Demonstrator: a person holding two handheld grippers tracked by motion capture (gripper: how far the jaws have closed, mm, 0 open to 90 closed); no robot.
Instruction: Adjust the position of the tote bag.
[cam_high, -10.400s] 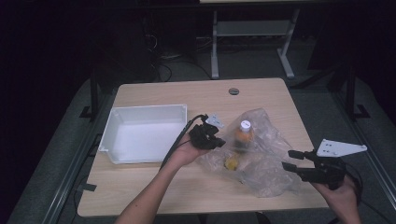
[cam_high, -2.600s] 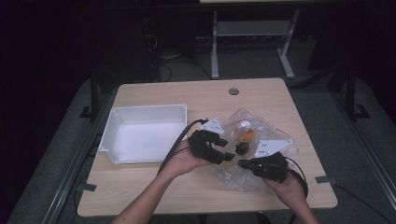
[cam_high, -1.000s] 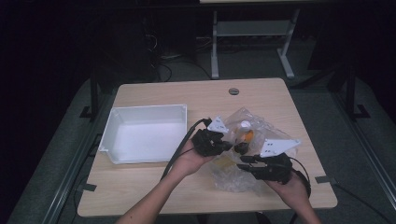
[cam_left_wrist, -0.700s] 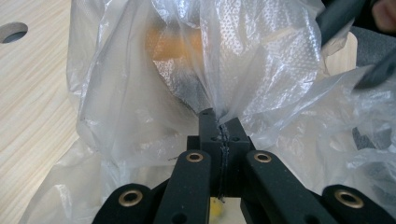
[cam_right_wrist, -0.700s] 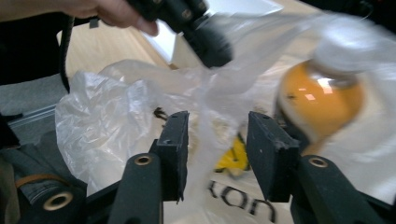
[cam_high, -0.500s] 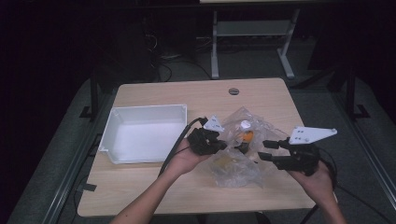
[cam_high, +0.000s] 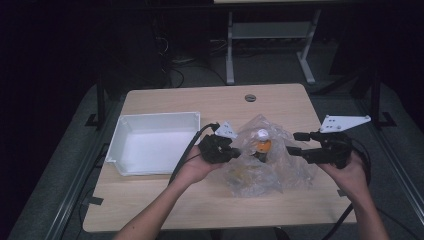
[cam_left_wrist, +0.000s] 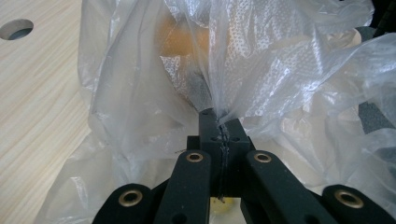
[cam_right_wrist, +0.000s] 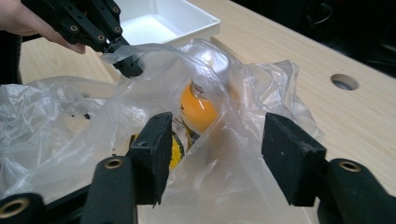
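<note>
at your far left the white tray (cam_high: 150, 150) sits on the wooden table (cam_high: 165, 205), just beside your left gripper (cam_high: 231, 150), whose jaws are clamped tight on a fold of the clear plastic bag (cam_high: 280, 170). inside the crumpled bag an orange bottle (cam_high: 262, 146) with a white cap stands upright, film veiling it. your right gripper (cam_high: 295, 144) has just been opening, jaws apart by the bag's right edge.

My left gripper (cam_high: 234, 151) stays clamped tight on a pinch of the plastic bag (cam_high: 280, 167). My right gripper (cam_high: 296, 143), jaws just opening and free, hovers level at the right.
</note>
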